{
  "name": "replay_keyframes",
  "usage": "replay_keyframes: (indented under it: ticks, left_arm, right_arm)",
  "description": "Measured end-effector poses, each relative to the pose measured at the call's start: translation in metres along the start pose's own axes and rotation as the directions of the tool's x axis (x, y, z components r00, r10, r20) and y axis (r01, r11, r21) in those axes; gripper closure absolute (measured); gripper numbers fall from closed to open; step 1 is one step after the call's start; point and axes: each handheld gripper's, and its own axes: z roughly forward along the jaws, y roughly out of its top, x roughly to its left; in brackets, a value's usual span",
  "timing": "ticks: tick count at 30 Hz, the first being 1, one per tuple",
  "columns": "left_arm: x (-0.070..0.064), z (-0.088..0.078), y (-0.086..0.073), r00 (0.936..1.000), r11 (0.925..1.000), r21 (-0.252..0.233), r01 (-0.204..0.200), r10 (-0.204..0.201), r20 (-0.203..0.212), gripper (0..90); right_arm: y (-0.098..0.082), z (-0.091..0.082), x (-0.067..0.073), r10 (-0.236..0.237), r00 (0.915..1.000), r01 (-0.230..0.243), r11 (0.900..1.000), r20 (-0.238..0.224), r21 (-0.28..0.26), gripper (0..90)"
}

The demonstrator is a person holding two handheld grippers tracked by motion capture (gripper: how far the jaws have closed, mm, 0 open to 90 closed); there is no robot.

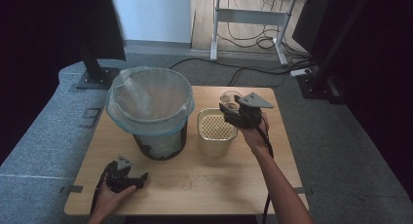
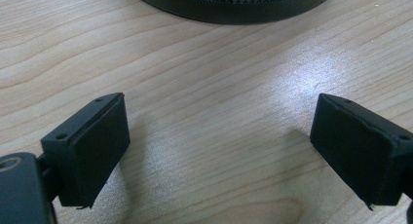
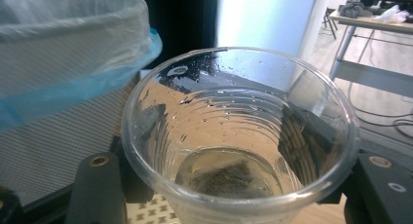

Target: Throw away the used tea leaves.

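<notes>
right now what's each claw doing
left claw: open, empty, resting on the table
right claw: shut on the clear plastic cup

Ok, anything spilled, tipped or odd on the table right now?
Nothing spilled. The clear plastic cup, clamped in the right gripper near the perforated canister, carries liquid and dark dregs. The lined bin stands upright; the left gripper rests open.

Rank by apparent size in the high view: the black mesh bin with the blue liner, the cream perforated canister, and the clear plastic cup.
1. Black mesh bin with the blue liner, clearly largest.
2. Cream perforated canister.
3. Clear plastic cup, smallest, held by the right gripper and partly hidden.
</notes>
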Motion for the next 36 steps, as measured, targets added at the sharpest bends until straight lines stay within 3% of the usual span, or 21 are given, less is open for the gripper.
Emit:
replay_keyframes:
  ticks: [6, 7, 8, 9, 11, 12, 13, 14, 15, 16, 17, 18, 19, 22, 26, 33, 36]
  left_arm:
    - [0.0, 0.0, 0.0, 1.0, 1.0, -0.002, -0.001, 0.001, 0.0, 6.7]
    - [0.0, 0.0, 0.0, 1.0, 1.0, -0.001, 0.0, 0.0, 0.002, 6.7]
    - [0.0, 0.0, 0.0, 1.0, 1.0, -0.001, 0.0, 0.0, 0.002, 6.7]
    - [0.0, 0.0, 0.0, 1.0, 1.0, -0.001, 0.0, 0.0, 0.002, 6.7]
    - [0.0, 0.0, 0.0, 1.0, 1.0, -0.001, 0.0, 0.0, 0.002, 6.7]
    - [0.0, 0.0, 0.0, 1.0, 1.0, -0.001, 0.0, 0.0, 0.002, 6.7]
    - [0.0, 0.0, 0.0, 1.0, 1.0, -0.001, 0.0, 0.0, 0.002, 6.7]
    - [0.0, 0.0, 0.0, 1.0, 1.0, -0.002, 0.001, -0.001, 0.002, 6.7]
    - [0.0, 0.0, 0.0, 1.0, 1.0, -0.002, 0.001, -0.001, 0.002, 6.7]
    - [0.0, 0.0, 0.0, 1.0, 1.0, -0.003, 0.001, -0.001, 0.003, 6.7]
    - [0.0, 0.0, 0.0, 1.0, 1.0, -0.003, 0.001, -0.001, 0.003, 6.7]
    - [0.0, 0.0, 0.0, 1.0, 1.0, -0.003, 0.0, 0.0, 0.005, 6.7]
    - [0.0, 0.0, 0.0, 1.0, 1.0, -0.003, 0.0, 0.0, 0.005, 6.7]
    - [0.0, 0.0, 0.0, 1.0, 1.0, -0.003, -0.002, 0.002, 0.006, 6.7]
    - [0.0, 0.0, 0.0, 1.0, 1.0, -0.002, -0.003, 0.003, 0.007, 6.7]
    - [0.0, 0.0, 0.0, 0.9999, 1.0, -0.002, -0.005, 0.005, 0.009, 6.7]
    - [0.0, 0.0, 0.0, 0.9999, 1.0, -0.002, -0.006, 0.006, 0.009, 6.7]
  right_arm:
    - [0.006, 0.009, -0.003, -0.076, 0.997, 0.075, 0.996, 0.018, 0.04, 35.3]
    - [0.007, 0.011, -0.003, -0.096, 0.9952, 0.095, 0.994, 0.02, 0.045, 35.4]
    - [0.009, 0.014, -0.004, -0.15, 0.9879, 0.148, 0.987, 0.038, 0.064, 35.5]
    - [0.009, 0.014, -0.004, -0.15, 0.9879, 0.148, 0.987, 0.038, 0.064, 35.5]
    - [0.01, 0.018, -0.004, -0.192, 0.9798, 0.187, 0.979, 0.056, 0.082, 35.6]
    - [0.01, 0.022, -0.004, -0.233, 0.9706, 0.226, 0.969, 0.062, 0.1, 35.8]
    - [0.01, 0.022, -0.004, -0.233, 0.9706, 0.226, 0.969, 0.062, 0.1, 35.8]
    - [0.009, 0.026, -0.005, -0.274, 0.9596, 0.265, 0.957, 0.065, 0.119, 35.8]
    - [0.009, 0.026, -0.005, -0.274, 0.9596, 0.265, 0.957, 0.065, 0.119, 35.8]
    - [0.008, 0.029, -0.005, -0.321, 0.9443, 0.311, 0.941, 0.07, 0.132, 35.9]
    - [0.008, 0.029, -0.005, -0.321, 0.9443, 0.311, 0.941, 0.07, 0.132, 35.9]
    - [0.008, 0.032, -0.006, -0.351, 0.9333, 0.338, 0.93, 0.076, 0.142, 35.9]
    - [0.008, 0.033, -0.006, -0.366, 0.9274, 0.352, 0.924, 0.079, 0.147, 35.9]
    - [0.008, 0.035, -0.006, -0.402, 0.9114, 0.386, 0.909, 0.089, 0.155, 36.3]
    - [0.008, 0.037, -0.005, -0.432, 0.897, 0.414, 0.895, 0.093, 0.168, 36.4]
    - [0.007, 0.037, -0.006, -0.451, 0.8875, 0.43, 0.885, 0.096, 0.177, 36.4]
    - [0.007, 0.037, -0.005, -0.473, 0.8758, 0.451, 0.874, 0.099, 0.182, 36.4]
